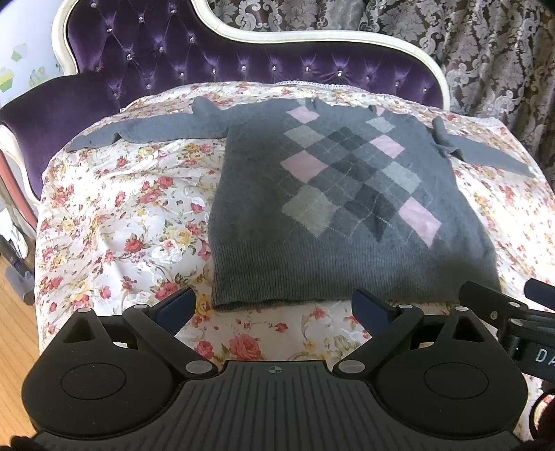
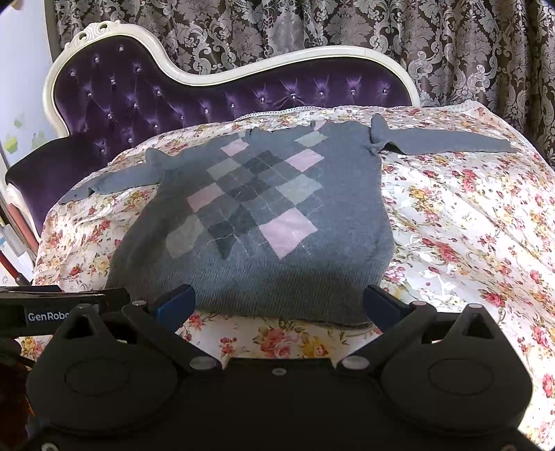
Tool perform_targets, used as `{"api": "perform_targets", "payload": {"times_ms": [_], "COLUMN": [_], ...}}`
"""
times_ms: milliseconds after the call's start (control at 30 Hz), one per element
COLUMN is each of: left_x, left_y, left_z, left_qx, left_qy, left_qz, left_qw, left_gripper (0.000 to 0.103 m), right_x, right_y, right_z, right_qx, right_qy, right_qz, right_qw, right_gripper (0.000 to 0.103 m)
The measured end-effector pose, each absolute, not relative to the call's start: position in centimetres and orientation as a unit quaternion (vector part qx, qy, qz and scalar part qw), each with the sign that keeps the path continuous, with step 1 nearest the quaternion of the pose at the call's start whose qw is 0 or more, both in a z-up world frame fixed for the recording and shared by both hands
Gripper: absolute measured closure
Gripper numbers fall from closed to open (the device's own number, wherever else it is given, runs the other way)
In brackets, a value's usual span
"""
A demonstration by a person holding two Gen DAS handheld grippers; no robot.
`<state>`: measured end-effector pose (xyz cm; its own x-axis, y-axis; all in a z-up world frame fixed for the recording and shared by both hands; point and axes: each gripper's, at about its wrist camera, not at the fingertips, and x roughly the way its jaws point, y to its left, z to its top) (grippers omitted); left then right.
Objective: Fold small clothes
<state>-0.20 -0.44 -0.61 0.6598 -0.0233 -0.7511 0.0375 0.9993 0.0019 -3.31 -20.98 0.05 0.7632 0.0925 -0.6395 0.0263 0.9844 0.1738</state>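
Note:
A small grey sweater (image 1: pixel 333 194) (image 2: pixel 256 215) with a pink and grey argyle front lies flat, face up, on a floral cover, both sleeves spread out sideways. Its ribbed hem faces me. My left gripper (image 1: pixel 274 305) is open, held just short of the hem near its left end, nothing between the fingers. My right gripper (image 2: pixel 279 301) is open too, its fingers spanning the hem's right part from just above; I cannot tell if they touch it. The right gripper's body (image 1: pixel 513 312) shows at the right edge of the left wrist view.
The floral cover (image 1: pixel 114 215) (image 2: pixel 468 222) drapes a purple tufted sofa with a white frame (image 1: pixel 312 34) (image 2: pixel 242 73). Patterned curtains (image 2: pixel 312 27) hang behind. Wooden floor (image 1: pixel 14 312) shows at the left. The cover's right part is bare beside the sweater.

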Motion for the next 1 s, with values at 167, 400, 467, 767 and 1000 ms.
{"api": "perform_targets", "payload": {"times_ms": [167,400,467,767,1000], "left_x": [-0.1,0.1,0.1,0.4,0.8], "left_y": [-0.3,-0.2,-0.2,-0.1,0.0], "left_z": [-0.7,-0.8,-0.9,-1.2,-1.6], "left_qx": [0.007,0.007,0.007,0.005,0.003], "left_qy": [0.416,0.421,0.423,0.431,0.441], "left_qz": [-0.016,-0.017,-0.017,-0.018,-0.019], "left_qw": [0.909,0.907,0.906,0.902,0.897], "left_gripper": [0.006,0.006,0.006,0.006,0.006], "right_x": [-3.4,-3.1,-3.1,-2.9,-2.4], "right_y": [-20.8,-20.9,-20.9,-20.9,-20.8], "right_z": [-0.4,-0.2,-0.2,-0.4,-0.4], "right_qx": [0.084,0.083,0.083,0.083,0.080], "right_qy": [0.346,0.352,0.352,0.358,0.368], "right_qz": [0.018,0.018,0.018,0.019,0.020], "right_qw": [0.934,0.932,0.932,0.930,0.926], "right_gripper": [0.001,0.001,0.001,0.001,0.001]}}
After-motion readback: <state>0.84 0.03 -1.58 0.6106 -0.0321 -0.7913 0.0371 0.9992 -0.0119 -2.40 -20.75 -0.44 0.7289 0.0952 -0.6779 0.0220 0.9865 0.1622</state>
